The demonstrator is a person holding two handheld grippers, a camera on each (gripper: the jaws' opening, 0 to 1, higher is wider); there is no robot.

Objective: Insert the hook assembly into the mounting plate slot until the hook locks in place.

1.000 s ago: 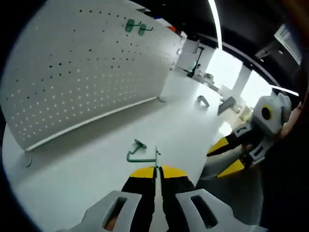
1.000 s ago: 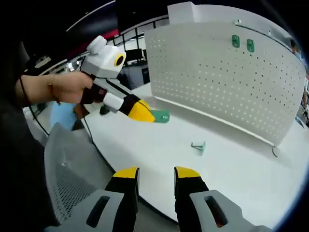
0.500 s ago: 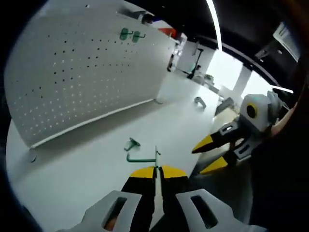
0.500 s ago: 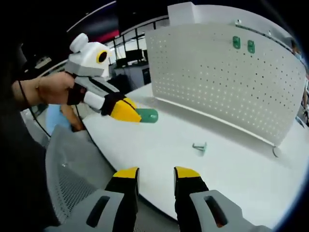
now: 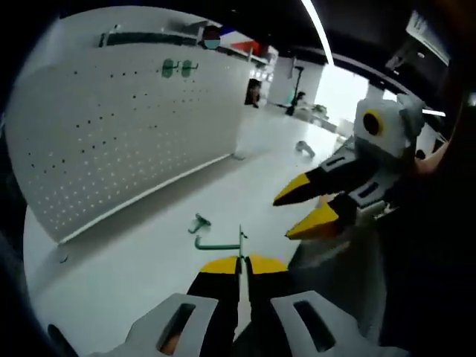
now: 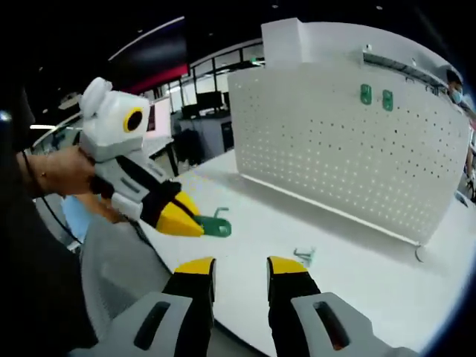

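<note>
Left gripper view | left gripper [image 5: 240, 262] jaws clamp green hook [image 5: 220, 243] | right gripper [image 6: 241, 268] jaws wide, now nearer

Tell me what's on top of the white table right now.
On the white table stand the pegboard and a small loose green hook part. The green hook sits shut in the left tongs; whether it touches the table cannot be told.
</note>
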